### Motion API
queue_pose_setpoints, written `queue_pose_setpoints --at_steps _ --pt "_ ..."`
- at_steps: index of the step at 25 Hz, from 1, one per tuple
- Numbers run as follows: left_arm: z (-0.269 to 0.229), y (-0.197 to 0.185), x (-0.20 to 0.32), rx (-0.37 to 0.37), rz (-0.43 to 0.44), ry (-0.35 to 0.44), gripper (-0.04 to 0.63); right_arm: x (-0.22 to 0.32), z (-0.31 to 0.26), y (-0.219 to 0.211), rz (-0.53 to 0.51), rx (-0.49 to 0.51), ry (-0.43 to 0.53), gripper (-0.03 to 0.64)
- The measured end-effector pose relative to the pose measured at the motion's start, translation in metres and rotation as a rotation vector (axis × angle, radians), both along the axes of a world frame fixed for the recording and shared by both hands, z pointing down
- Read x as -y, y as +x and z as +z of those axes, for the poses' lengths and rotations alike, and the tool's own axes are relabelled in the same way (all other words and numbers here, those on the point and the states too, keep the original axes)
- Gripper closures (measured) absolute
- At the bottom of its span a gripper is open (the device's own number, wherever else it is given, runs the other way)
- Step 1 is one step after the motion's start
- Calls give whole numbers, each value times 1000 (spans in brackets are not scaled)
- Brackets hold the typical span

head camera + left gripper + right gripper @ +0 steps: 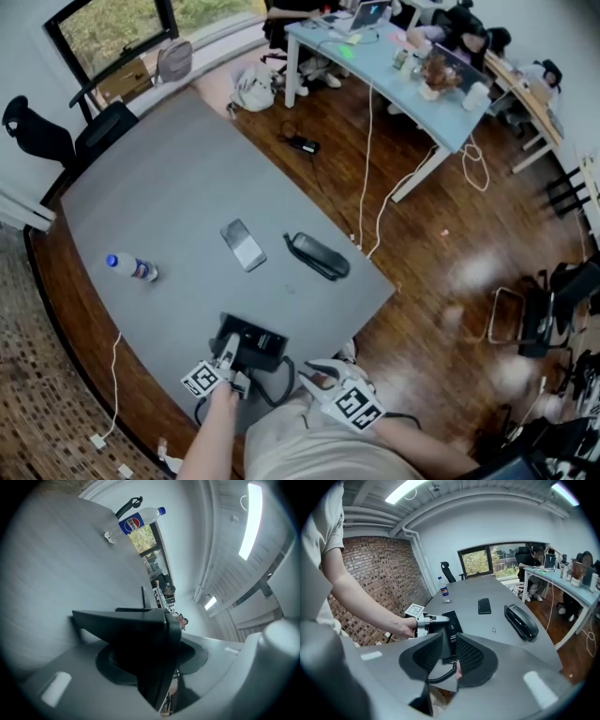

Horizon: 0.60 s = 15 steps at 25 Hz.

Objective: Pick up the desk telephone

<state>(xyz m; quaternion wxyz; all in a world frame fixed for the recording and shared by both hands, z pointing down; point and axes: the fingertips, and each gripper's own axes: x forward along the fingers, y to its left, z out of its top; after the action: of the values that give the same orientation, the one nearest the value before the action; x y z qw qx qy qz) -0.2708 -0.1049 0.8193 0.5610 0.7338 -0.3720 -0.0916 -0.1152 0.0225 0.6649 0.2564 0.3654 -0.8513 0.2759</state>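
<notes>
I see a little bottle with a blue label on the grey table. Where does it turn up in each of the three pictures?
Head view: the bottle is at the left, near the table's left edge.
Left gripper view: the bottle is at the top, just left of centre.
Right gripper view: the bottle is small, just left of centre, at the table's far end.
Shared landmark: the black desk telephone, nearest the person in all three views.

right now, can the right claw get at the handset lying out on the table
Probably yes: the right claw is open, and only bare table shows between it and the handset, with the telephone base off to the left. It would need a reach forward, though.
</notes>
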Motion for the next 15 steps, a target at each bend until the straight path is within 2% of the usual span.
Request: queue_pose_setpoints --at_steps 3,9,15 --pt "-5 1 -4 13 17 6 422 -2 -3 -1 1 0 -4 553" --pt "-31 -1 -22 16 81 17 425 -3 -11 2 -4 0 27 553" --pt "-86 -13 -50 -43 45 27 425 5 -19 18 15 0 77 554"
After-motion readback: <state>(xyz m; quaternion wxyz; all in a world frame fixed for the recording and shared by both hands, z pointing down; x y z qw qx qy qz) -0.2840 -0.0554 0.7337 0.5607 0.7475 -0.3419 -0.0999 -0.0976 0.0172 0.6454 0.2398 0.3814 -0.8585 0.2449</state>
